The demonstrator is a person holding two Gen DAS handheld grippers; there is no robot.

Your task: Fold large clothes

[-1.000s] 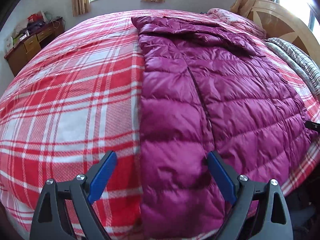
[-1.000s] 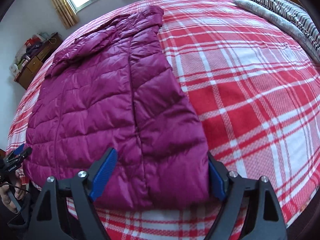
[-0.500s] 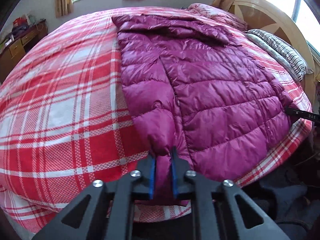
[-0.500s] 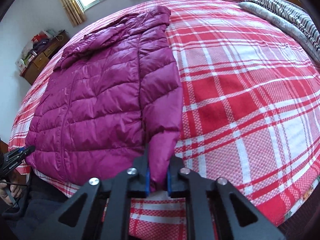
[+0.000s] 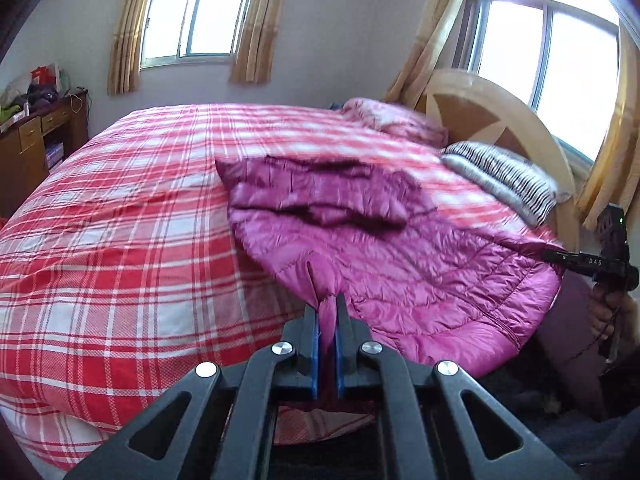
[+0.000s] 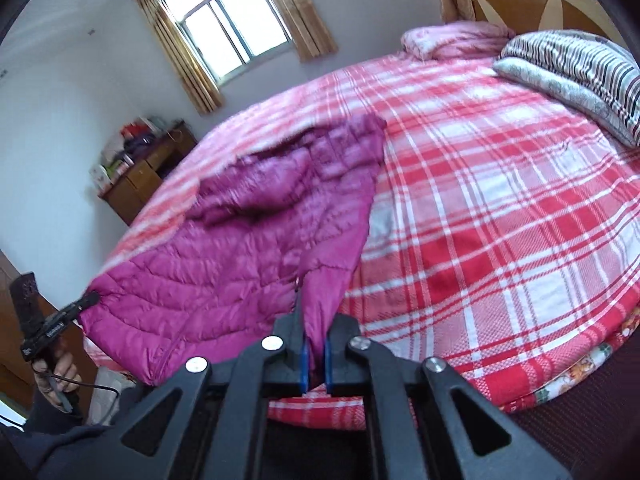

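A magenta quilted down jacket lies on the red plaid bedspread, its near hem raised off the bed. My left gripper is shut on the hem's left corner. My right gripper is shut on the hem's right corner. The jacket stretches between them, its collar end still resting on the bedspread. The right gripper shows at the right edge of the left wrist view; the left gripper shows at the left edge of the right wrist view.
A striped pillow and a pink quilt lie by the wooden headboard. A wooden desk stands against the far wall at left. Curtained windows are behind the bed.
Both grippers closed on the jacket's near hem corners, then lifted and pulled it back toward the bed's near edge. The views tilted up toward the walls and windows.
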